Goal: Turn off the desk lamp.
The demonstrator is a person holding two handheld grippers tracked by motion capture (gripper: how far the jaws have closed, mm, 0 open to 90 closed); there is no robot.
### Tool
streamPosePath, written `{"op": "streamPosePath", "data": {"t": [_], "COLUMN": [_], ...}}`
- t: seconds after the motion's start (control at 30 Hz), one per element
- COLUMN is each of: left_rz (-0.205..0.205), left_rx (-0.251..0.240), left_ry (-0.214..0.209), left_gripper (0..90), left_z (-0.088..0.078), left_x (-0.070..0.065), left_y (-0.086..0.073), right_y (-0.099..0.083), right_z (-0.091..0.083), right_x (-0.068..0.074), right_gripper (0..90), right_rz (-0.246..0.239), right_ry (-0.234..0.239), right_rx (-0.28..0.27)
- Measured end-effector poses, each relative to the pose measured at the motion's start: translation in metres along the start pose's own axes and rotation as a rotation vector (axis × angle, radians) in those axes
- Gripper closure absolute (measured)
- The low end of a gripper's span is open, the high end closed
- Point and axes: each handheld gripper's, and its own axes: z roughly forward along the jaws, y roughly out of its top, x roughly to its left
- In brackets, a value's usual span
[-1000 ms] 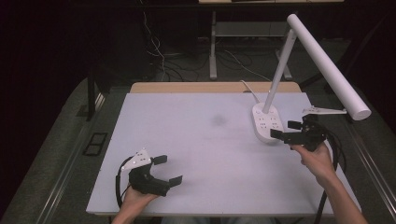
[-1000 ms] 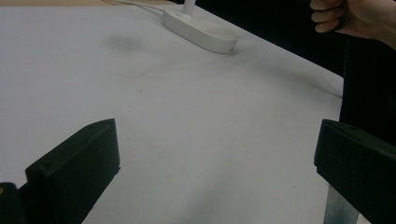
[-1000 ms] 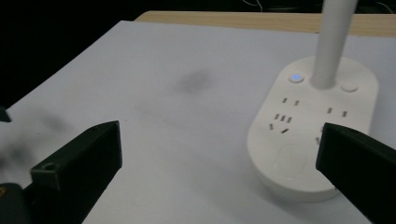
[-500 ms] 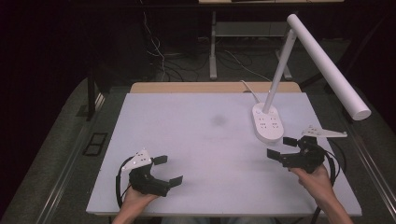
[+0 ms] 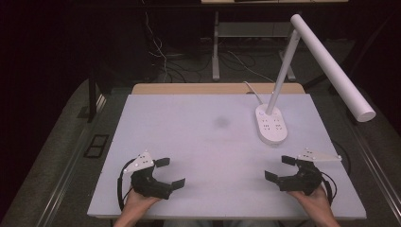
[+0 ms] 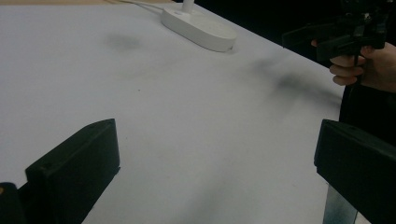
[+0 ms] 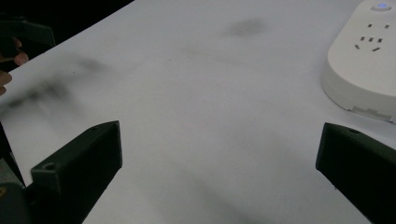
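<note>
A white desk lamp stands at the table's back right, its oval base [image 5: 271,124] carrying socket slots and its long tube head [image 5: 332,66] reaching out over the right edge. My left gripper [image 5: 170,172] rests open near the front left of the white table [image 5: 198,142], nothing between its jaws. My right gripper [image 5: 280,168] is open near the front right, a short way in front of the lamp base. In the left gripper view the lamp base [image 6: 198,28] lies far ahead and the other hand's gripper [image 6: 345,32] shows at upper right. The right gripper view has the lamp base [image 7: 366,65] at upper right.
A faint dark smudge [image 5: 220,122] marks the table's middle. A white cable [image 5: 253,90] runs from the lamp base over the back edge. Behind the table are desk legs and loose cables [image 5: 165,56] on the floor. A metal rail [image 5: 71,170] runs along the left side.
My right gripper has drawn back from beside the lamp base toward the front right edge of the table. The left gripper has stayed put.
</note>
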Motion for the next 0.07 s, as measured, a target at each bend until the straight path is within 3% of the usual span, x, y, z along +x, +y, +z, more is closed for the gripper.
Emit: {"op": "streamPosePath", "data": {"t": [0.07], "left_rz": [-0.001], "left_rx": [0.000], "left_ry": [0.000], "left_gripper": [0.0], "left_z": [0.0000], "left_x": [0.0002], "left_y": [0.0001], "right_y": [-0.0008], "right_z": [-0.0003], "right_x": [0.0001], "right_gripper": [0.4], "right_rz": [-0.006], "right_ry": [0.001], "right_rx": [-0.007]}}
